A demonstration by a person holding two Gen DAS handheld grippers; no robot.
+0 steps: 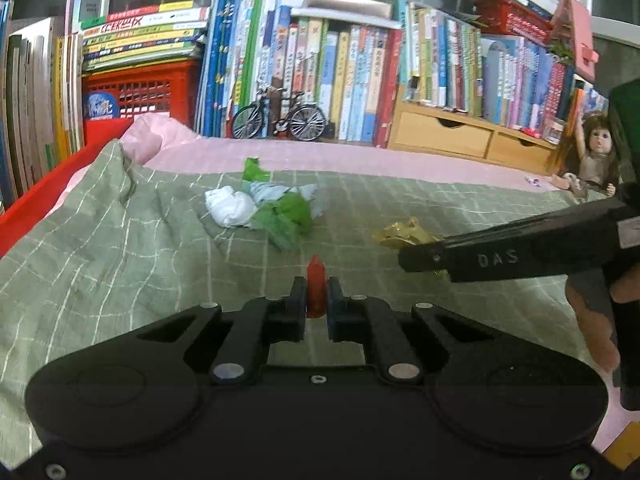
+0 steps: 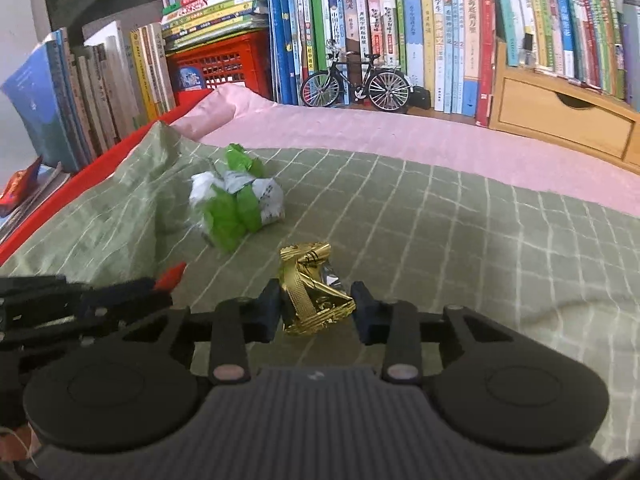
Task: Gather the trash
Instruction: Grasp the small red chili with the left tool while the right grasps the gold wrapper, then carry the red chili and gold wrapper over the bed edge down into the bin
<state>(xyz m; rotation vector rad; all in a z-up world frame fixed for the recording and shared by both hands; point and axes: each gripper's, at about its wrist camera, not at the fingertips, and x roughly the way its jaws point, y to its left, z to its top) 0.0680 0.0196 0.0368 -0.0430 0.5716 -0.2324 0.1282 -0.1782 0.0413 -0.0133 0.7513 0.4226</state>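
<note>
the gold wrapper (image 2: pixel 316 300) lies on the green checked blanket (image 2: pixel 460 240) right between the fingers of the right tongs (image 2: pixel 316 312), its long side running away from them toward the books, the jaws narrowed around it though i cannot tell if both pads press yet. the left tongs (image 1: pixel 316 300) are shut on a small red scrap (image 1: pixel 315 290), and the green and white wad (image 1: pixel 260 208) waits further toward the blanket's far edge, nearer the left hand. the only clear writing is "das" stamped on the right tongs' finger (image 1: pixel 496 258); the book spines are too blurred to read.
</note>
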